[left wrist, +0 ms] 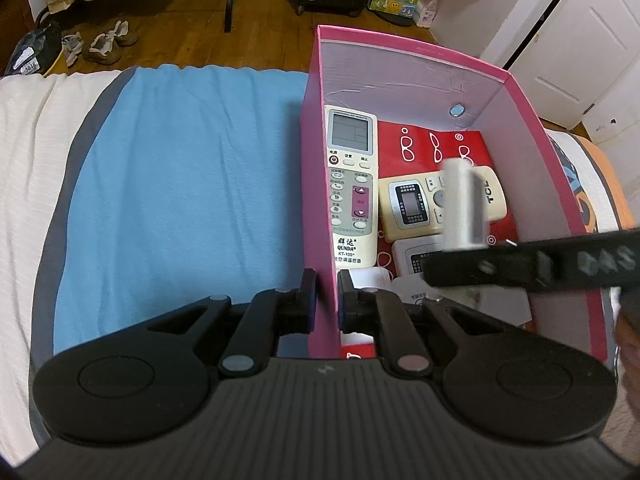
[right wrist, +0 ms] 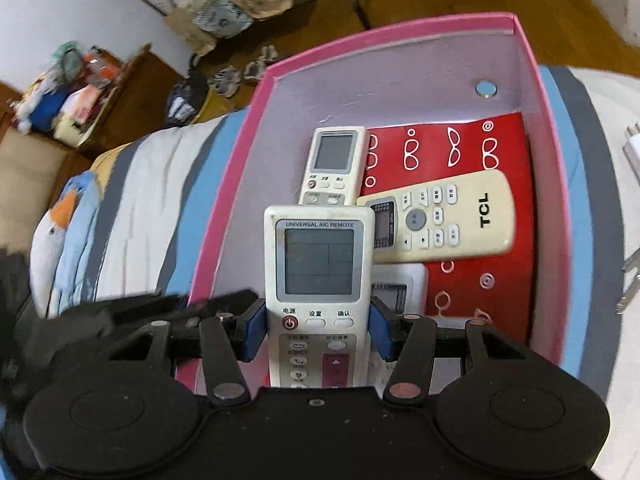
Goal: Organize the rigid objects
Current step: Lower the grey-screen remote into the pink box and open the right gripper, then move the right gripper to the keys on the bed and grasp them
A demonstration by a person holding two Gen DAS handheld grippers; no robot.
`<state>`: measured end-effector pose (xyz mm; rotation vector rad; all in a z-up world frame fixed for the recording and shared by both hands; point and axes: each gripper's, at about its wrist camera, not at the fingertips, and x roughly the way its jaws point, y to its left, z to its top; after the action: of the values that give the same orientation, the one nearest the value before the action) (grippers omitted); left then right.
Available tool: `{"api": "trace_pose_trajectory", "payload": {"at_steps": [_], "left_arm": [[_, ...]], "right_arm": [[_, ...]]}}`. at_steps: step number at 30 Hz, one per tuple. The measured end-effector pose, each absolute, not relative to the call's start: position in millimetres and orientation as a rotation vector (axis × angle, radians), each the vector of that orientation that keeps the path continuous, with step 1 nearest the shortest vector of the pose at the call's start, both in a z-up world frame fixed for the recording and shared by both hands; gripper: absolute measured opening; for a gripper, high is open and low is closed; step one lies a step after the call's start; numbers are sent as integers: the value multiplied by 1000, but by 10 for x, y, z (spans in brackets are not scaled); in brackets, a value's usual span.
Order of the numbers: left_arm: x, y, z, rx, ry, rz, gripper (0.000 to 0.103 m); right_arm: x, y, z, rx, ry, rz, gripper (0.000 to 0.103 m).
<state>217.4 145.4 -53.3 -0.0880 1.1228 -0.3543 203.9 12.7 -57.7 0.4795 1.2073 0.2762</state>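
The left gripper (left wrist: 326, 300) is clamped on the near left wall of the pink box (left wrist: 316, 168), steadying it on the blue blanket (left wrist: 180, 168).

The right gripper (right wrist: 316, 334) is clamped across the universal A/C remote (right wrist: 318, 256), pads on its two long edges just below the display, holding it over the box interior.

Handling: the remote is judged a light, rigid plastic shell with smooth sides that may slip; the screen is the fragile part. Hold the long edges at the button section, as here. The cardboard wall will likely flex under load.

View differences:
- The left wrist view shows the QUNDA remote (left wrist: 352, 188) lying along the left wall, and the held remote edge-on and blurred.
- The right wrist view shows the held remote's face, the whole TCL remote (right wrist: 440, 218) lying on the red sheet (right wrist: 480, 280), and the grip itself.
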Motion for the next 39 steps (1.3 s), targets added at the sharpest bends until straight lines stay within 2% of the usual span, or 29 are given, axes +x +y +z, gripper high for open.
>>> {"api": "trace_pose_trajectory", "payload": {"at_steps": [11, 18, 30, 39], "left_arm": [[2203, 1480, -547, -104, 1127, -363, 10], [2200, 1497, -556, -114, 1127, -365, 10], [2181, 1486, -530, -89, 1124, -352, 10], [2162, 1418, -493, -69, 1129, -330, 10]], "right_arm": [[2152, 201, -805, 607, 1274, 223, 59], [2107, 87, -796, 720, 1248, 262, 61], [1469, -516, 256, 488, 993, 397, 61], [1175, -1205, 590, 348, 869, 336, 62]]}}
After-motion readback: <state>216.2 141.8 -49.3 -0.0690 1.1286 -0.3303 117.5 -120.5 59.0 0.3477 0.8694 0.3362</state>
